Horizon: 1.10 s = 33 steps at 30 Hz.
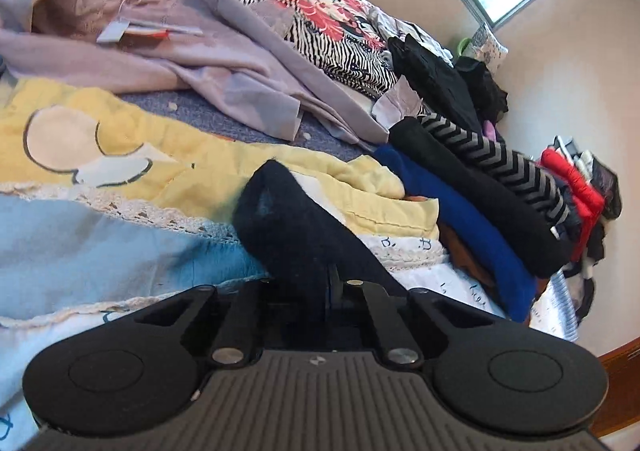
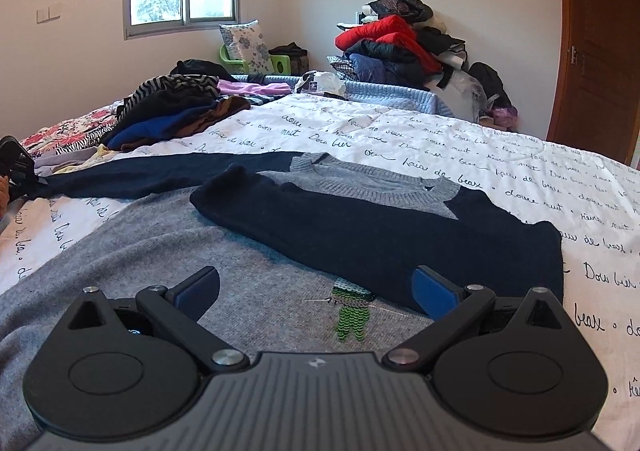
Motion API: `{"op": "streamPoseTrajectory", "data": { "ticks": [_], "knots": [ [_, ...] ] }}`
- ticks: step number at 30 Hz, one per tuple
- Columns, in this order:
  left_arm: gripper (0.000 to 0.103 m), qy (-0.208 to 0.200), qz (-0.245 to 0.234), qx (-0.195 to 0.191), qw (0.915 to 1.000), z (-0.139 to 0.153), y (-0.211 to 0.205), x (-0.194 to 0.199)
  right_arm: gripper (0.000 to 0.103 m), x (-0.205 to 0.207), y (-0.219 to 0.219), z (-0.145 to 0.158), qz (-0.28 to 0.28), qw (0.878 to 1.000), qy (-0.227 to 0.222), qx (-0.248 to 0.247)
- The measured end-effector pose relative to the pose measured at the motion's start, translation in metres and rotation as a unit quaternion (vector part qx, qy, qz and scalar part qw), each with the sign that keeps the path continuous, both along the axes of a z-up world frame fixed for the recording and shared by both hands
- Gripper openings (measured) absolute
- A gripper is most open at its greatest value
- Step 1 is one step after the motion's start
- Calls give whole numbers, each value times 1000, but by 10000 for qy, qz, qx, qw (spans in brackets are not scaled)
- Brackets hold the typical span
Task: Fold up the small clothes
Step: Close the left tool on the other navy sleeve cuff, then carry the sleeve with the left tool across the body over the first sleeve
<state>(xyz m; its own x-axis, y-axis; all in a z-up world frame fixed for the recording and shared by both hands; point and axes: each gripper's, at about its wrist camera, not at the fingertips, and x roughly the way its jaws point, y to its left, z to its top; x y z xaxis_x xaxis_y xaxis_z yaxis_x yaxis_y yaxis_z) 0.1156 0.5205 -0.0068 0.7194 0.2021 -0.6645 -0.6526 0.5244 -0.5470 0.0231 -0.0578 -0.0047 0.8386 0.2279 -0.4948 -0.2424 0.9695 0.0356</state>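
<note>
At the far left of the right-hand view, the left claw (image 2: 16, 167) sits at the bed's edge with the end of the sweater's navy sleeve (image 2: 160, 175) drawn out towards it. Its own camera shows the jaws closed on that dark knit cuff (image 1: 292, 219), which bulges up from between them. Stretching the sleeve out sideways like this probably keeps it straight and taut, ready to be swung across the body.

Just behind that claw, a stack of folded clothes (image 2: 172, 111) rests near the bed's left side, blue and black pieces with a zigzag one on top. It looks like the place for finished items, kept clear of the working area.

In the middle, the sweater (image 2: 200, 251) lies flat on the white bedspread (image 2: 440, 139) with handwriting print, grey body towards the camera and grey collar away. The other navy sleeve (image 2: 380, 231) is already laid diagonally across the chest, so I judge the fold is about halfway.

The right claw (image 2: 316, 291) hovers low over the grey hem with its jaws wide and nothing between them, seemingly placed to pin or lift the bottom edge.

At the far right, a heap of coats (image 2: 400, 43) sits against the wall, away from the work.
</note>
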Motion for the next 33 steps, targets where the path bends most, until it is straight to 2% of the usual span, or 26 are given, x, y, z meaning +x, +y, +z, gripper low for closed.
{"op": "streamPoseTrajectory", "data": {
  "ticks": [6, 9, 12, 16, 23, 28, 33],
  "knots": [
    [8, 5, -410, 997, 9942, 32, -53, 3, 103, 3, -5, -6, -90, 9999, 23, -136],
    [8, -118, -748, 1672, 9830, 54, -97, 10, 103, 4, -9, -10, -200, 9996, 20, -199],
    [8, -299, -1107, 2190, 9690, 71, -143, 20, 103, 3, -13, -12, -294, 9994, 20, -190],
    [8, -541, -1634, 2314, 9575, 86, -199, 29, 103, 2, -17, -15, -318, 9994, 54, -153],
    [8, -780, -2350, 2329, 9405, 91, -280, 34, 103, -3, -27, -17, -371, 9992, 74, -96],
    [8, -968, -2736, 2609, 9207, 96, -334, 32, 103, -5, -37, -19, -507, 9986, 128, 37],
    [8, -1129, -3142, 2929, 8959, 102, -384, 30, 103, -8, -43, -24, -570, 9982, 172, 109]
  ]
}}
